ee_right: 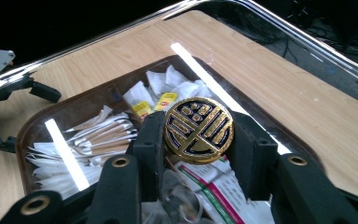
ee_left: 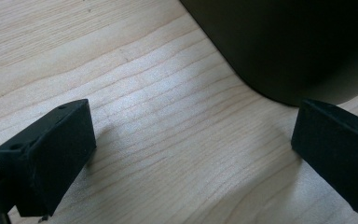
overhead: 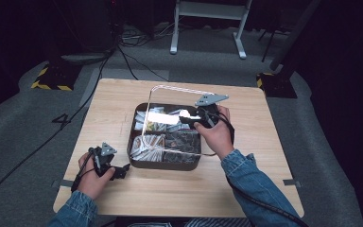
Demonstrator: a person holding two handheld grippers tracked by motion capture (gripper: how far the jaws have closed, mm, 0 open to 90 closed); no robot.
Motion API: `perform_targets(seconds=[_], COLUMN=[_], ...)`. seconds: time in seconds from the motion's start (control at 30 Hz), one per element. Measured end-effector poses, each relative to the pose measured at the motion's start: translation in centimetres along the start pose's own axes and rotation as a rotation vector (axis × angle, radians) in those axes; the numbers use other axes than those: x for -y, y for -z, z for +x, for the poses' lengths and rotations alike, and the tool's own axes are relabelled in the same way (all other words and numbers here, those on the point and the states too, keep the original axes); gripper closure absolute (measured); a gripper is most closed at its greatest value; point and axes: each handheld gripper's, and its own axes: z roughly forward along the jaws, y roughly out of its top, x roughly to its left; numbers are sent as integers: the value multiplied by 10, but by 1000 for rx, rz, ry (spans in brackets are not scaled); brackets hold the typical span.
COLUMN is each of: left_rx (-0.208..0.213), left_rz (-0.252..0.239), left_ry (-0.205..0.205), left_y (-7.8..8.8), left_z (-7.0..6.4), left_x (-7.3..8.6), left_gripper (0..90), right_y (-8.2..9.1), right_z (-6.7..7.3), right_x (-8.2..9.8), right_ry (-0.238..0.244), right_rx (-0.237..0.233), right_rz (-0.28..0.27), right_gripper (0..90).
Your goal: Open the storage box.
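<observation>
Right gripper [ee_right: 198, 140] clamped on round gold-and-black knob [ee_right: 198, 129] of clear lid [overhead: 182, 92], tilted above dark compartment box [overhead: 170, 163], left gripper [ee_left: 191, 149] spread wide at 8 o'clock on wooden table [overhead: 179, 189]

A dark tray [overhead: 137, 163] with rounded corners sat mid-bench, split into compartments packed with white sachets [ee_right: 163, 84], paper-wrapped sticks [ee_right: 102, 133] and darker packets. A clear lid [overhead: 170, 90] with a bright rim was lifted above it, tilted, its far edge past the tray's back wall. The lid's round gold-and-black knob [ee_right: 198, 129] stood clamped between the right gripper's [ee_right: 198, 140] jaws.
</observation>
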Motion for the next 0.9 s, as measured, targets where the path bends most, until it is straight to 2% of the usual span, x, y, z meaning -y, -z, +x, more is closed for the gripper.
perform_targets(seconds=[0.4, 0.53, 0.9], left_rx=[0, 0, 0], left_rz=[-2, 0, 0], left_ry=[2, 0, 0], left_y=[0, 0, 0], left_z=[0, 0, 0], left_x=[0, 0, 0], left_gripper=[0, 0, 0], right_y=[35, 40, 59], right_z=[-31, -38, -64], right_x=[15, 18, 40], right_ry=[-48, -55, -120], right_rx=[79, 97, 162], right_rz=[-9, -3, 15], right_gripper=[587, 587, 587])
